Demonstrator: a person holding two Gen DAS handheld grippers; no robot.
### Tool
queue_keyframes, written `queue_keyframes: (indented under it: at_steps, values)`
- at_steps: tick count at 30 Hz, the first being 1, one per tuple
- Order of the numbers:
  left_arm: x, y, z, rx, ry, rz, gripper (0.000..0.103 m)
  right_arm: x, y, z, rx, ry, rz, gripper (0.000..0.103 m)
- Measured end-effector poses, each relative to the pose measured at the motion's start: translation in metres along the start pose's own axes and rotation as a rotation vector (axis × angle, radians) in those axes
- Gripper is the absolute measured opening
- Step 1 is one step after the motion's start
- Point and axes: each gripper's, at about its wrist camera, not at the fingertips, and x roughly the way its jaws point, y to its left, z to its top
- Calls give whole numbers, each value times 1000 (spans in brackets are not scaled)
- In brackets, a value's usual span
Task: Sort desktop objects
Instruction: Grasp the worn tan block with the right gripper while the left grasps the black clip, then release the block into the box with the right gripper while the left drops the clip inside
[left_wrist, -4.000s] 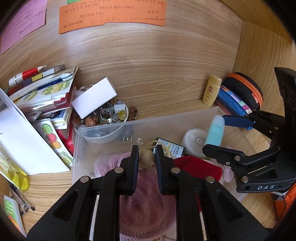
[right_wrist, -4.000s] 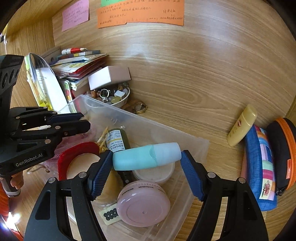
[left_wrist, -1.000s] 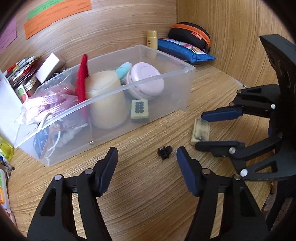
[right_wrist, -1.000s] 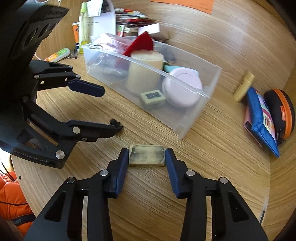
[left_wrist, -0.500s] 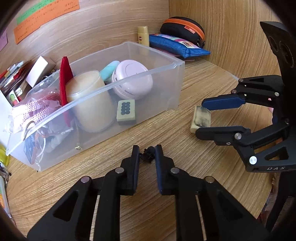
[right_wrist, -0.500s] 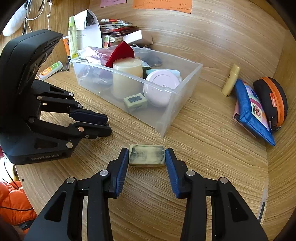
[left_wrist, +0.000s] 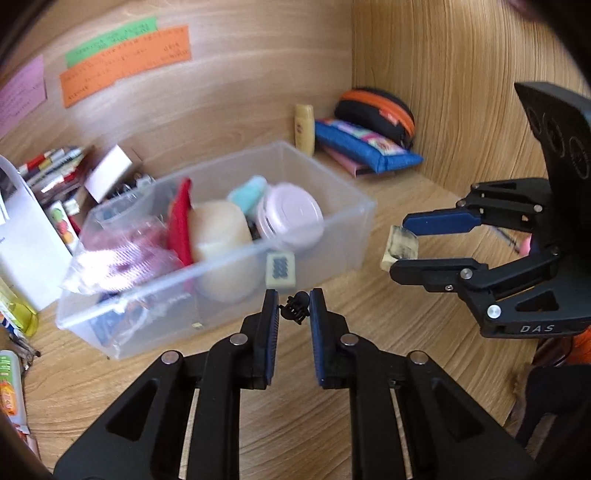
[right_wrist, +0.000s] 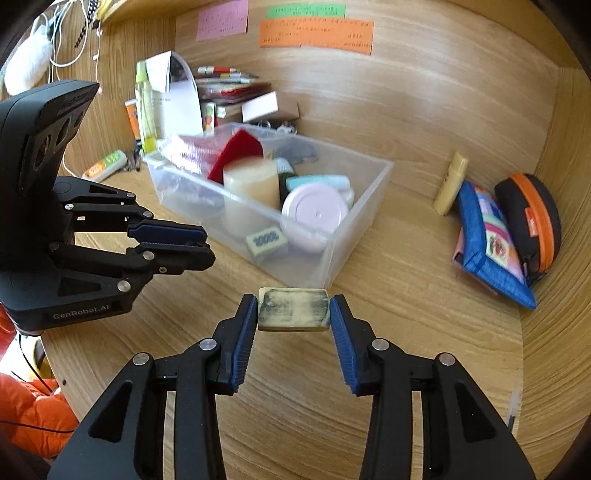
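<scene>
My left gripper (left_wrist: 292, 308) is shut on a small black clip (left_wrist: 294, 309), lifted off the wooden desk in front of the clear plastic bin (left_wrist: 354, 218). My right gripper (right_wrist: 293, 310) is shut on a smudged cream eraser (right_wrist: 293, 309), also raised above the desk near the bin (right_wrist: 365, 206). In the left wrist view the right gripper (left_wrist: 406, 243) shows at the right with the eraser (left_wrist: 400, 249) between its fingers. In the right wrist view the left gripper (right_wrist: 199, 243) shows at the left; the clip is not visible there. The bin holds a cream candle, a pink round case, a teal tube, a red item and a tile.
A blue pencil pouch (right_wrist: 487, 240), a black and orange case (right_wrist: 532, 218) and a yellow tube (right_wrist: 450, 182) lie by the right wall. Books, a white box and papers (right_wrist: 173, 96) stand behind the bin. Coloured notes hang on the back wall.
The left gripper closed on the black clip and lifted it off the desk. The right gripper rose with the eraser held between its fingers.
</scene>
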Motion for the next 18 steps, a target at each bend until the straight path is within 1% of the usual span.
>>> queue_keyframes:
  at_steps: [4,12,18]
  values:
    - [-13,11,8,-21,-45,6,16,-6,1,10,-9,-27,-11,37]
    - [-28,35,21,-64,-109,18,16,-8,0,30,-18,-68,-22,37]
    - [-25,55,24,-93,-121,26,16,2,-1,47,-20,-74,-12,37]
